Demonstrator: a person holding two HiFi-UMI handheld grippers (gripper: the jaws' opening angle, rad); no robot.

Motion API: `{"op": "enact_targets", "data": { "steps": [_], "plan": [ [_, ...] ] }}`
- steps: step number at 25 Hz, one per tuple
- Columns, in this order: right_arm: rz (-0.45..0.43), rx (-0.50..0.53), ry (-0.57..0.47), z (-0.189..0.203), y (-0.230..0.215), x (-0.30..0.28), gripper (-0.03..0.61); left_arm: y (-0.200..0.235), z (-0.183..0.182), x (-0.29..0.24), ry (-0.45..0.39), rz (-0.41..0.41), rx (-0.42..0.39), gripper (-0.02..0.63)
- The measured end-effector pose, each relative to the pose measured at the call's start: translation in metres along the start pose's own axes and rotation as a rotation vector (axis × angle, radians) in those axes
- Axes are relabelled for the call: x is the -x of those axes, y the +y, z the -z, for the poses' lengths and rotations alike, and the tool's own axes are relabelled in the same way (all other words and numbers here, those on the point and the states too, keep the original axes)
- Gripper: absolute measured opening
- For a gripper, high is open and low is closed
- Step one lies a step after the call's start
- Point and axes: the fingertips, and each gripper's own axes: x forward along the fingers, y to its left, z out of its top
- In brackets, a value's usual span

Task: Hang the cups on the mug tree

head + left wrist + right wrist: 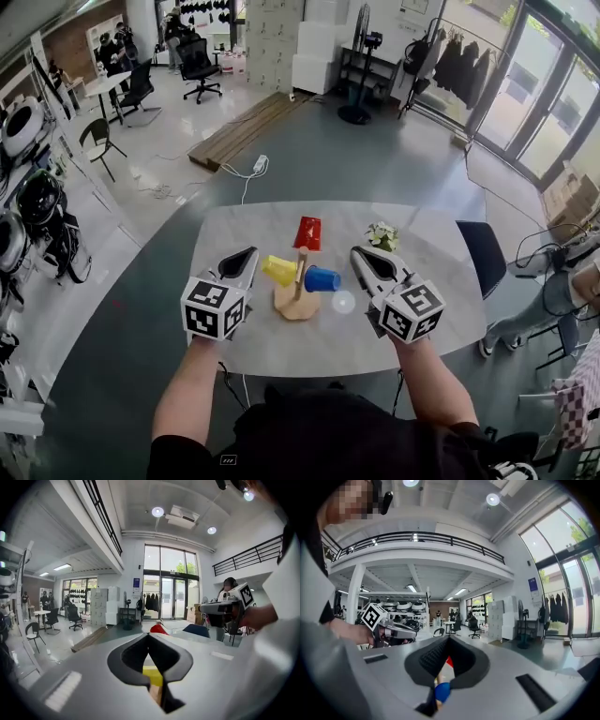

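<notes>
A wooden mug tree (299, 281) stands mid-table on a round base. A red cup (307, 232) sits on its top, a yellow cup (278, 270) hangs on its left and a blue cup (322, 278) on its right. My left gripper (247, 255) hovers just left of the tree, shut and holding nothing. On the other side, my right gripper (357, 254) is also shut and holds nothing. Past the closed left gripper (149, 636) peeks the yellow cup (152, 675), with the red cup (158, 629) beyond. Below the closed right gripper (448, 639) shows the blue cup (442, 691).
A small pot of white flowers (382, 235) stands at the back right of the grey table (281, 352). A pale see-through round thing (343, 302) lies beside the tree's base. A dark blue chair (480, 253) stands at the table's right end.
</notes>
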Motion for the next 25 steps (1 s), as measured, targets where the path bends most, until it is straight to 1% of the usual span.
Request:
{"op": "enact_targets", "data": {
  "steps": [2,4,6,9,12,14,16,20,25],
  "plan": [
    [0.005,0.007,-0.048,-0.017,-0.016,0.005,0.011,-0.002,-0.016,-0.008,-0.018,-0.042,-0.007,0.011],
    [0.011,-0.014,-0.106,-0.031,-0.031,0.014,0.012,-0.006,-0.031,-0.013,-0.049,-0.08,-0.014,0.011],
    [0.024,-0.044,-0.135,-0.033,-0.04,0.025,0.011,-0.012,-0.038,-0.013,-0.075,-0.11,0.008,0.011],
    [0.042,-0.074,-0.121,-0.015,-0.045,0.043,0.011,-0.02,-0.032,-0.006,-0.101,-0.159,0.055,0.011],
    [0.052,-0.12,-0.079,0.017,-0.049,0.058,0.011,-0.029,-0.015,0.0,-0.091,-0.232,0.028,0.011],
    [0.05,-0.156,-0.049,0.038,-0.051,0.063,0.012,-0.033,-0.002,0.001,-0.07,-0.25,0.014,0.011],
    [0.043,-0.171,-0.026,0.051,-0.051,0.064,0.011,-0.034,0.009,0.002,-0.051,-0.254,0.032,0.011],
    [0.048,-0.158,-0.013,0.056,-0.055,0.059,0.012,-0.025,0.014,0.002,-0.059,-0.269,0.101,0.011],
    [0.006,-0.127,-0.022,0.046,-0.051,0.049,0.011,-0.011,0.01,0.001,-0.071,-0.288,0.134,0.011]
  ]
}}
